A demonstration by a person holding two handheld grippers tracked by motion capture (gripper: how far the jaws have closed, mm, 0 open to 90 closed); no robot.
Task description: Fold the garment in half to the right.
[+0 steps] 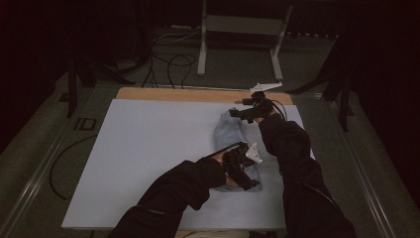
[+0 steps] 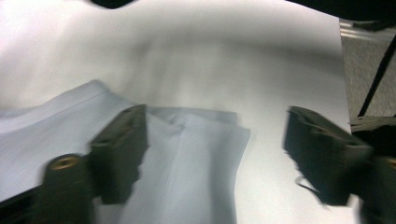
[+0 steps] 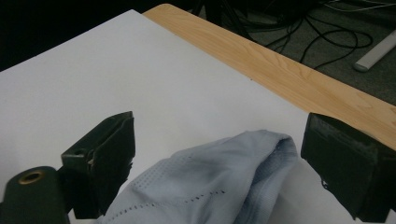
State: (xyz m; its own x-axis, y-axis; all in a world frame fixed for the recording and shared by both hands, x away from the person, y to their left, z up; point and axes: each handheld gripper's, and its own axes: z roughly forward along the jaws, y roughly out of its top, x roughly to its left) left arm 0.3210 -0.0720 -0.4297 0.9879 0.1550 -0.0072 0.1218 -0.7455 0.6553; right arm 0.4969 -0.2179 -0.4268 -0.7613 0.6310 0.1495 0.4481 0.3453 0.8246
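White table sheet (image 1: 148,148) under folded pale-blue garment (image 1: 230,134); left gripper (image 2: 215,149) and right gripper (image 3: 219,158) jaws released, wide above it

A pale blue garment (image 1: 236,151), folded into a long narrow bundle, lies flat on the white surface (image 1: 148,153), right of centre and nearer its right edge than its left. It runs from near the far edge back toward the near edge. Its far end (image 3: 261,158) is rounded and slightly raised, with rows of fine perforations in the knit showing there. Its near end (image 2: 196,158) lies in flat, squared layers with straight creases, the cloth smooth and thin.
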